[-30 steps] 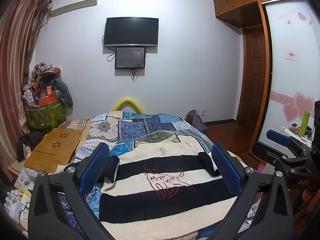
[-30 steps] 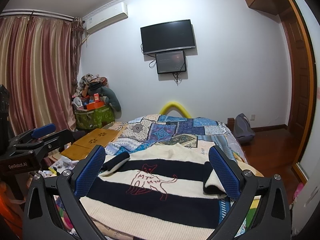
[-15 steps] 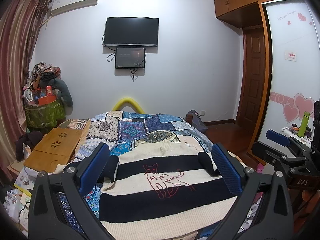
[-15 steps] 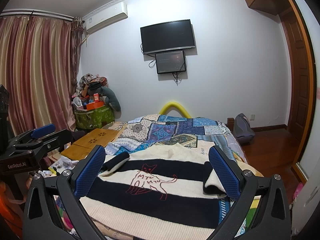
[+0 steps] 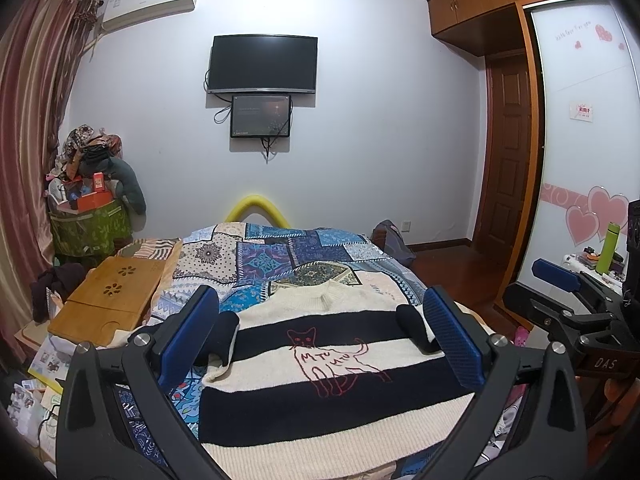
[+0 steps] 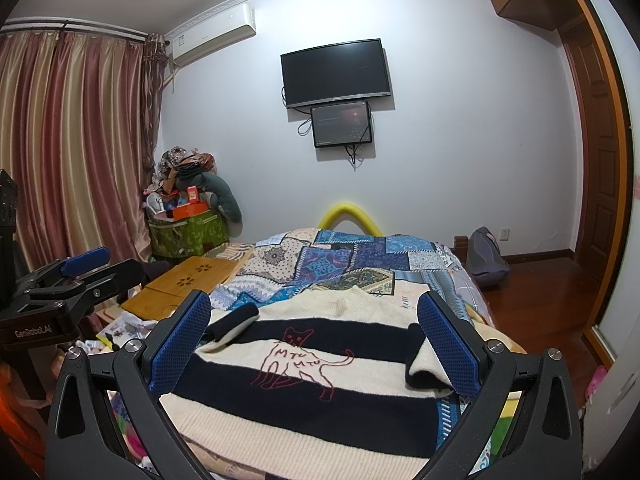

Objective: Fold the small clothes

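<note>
Striped sweater (image 5: 320, 396) lying flat on the quilt (image 5: 280, 256), left gripper (image 5: 320, 340) spread wide above it, right gripper (image 6: 316, 344) spread too, television (image 5: 264, 64) at 12 o'clock

We held two matching tools. The left gripper (image 5: 320, 336) had black Y-shaped arms, blue textured fingers (image 5: 190, 338) and silver screws at the joints. The right gripper (image 6: 314, 344) was built alike, its blue fingers (image 6: 448, 344) dimpled like mesh. At the right edge of the left view its black body read "DAS"; at the left edge of the right view, the other's read "GenRobot.AI".
</note>
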Action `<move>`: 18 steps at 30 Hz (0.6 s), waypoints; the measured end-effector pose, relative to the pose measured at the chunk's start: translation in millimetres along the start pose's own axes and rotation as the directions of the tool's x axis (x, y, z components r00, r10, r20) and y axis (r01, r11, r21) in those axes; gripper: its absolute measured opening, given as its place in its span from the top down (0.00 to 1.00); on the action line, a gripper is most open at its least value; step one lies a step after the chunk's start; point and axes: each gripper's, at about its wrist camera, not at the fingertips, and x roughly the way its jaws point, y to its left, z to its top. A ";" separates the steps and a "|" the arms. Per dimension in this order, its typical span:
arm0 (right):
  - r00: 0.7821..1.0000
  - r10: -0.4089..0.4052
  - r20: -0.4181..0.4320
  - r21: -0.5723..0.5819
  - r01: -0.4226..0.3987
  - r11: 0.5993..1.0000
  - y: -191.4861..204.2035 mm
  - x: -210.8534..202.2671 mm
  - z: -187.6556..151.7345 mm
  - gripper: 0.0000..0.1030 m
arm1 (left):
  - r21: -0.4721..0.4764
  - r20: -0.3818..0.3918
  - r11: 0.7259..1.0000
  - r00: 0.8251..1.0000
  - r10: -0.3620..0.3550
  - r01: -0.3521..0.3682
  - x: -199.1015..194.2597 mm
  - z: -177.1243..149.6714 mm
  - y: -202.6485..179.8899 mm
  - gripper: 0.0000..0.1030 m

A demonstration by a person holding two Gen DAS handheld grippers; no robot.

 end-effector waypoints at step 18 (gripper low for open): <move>0.999 -0.002 -0.048 -0.013 0.001 1.000 0.1 19.2 -1.2 0.00 | -0.034 -0.042 0.999 0.999 0.021 -0.023 22.1 -9.3 17.9 0.00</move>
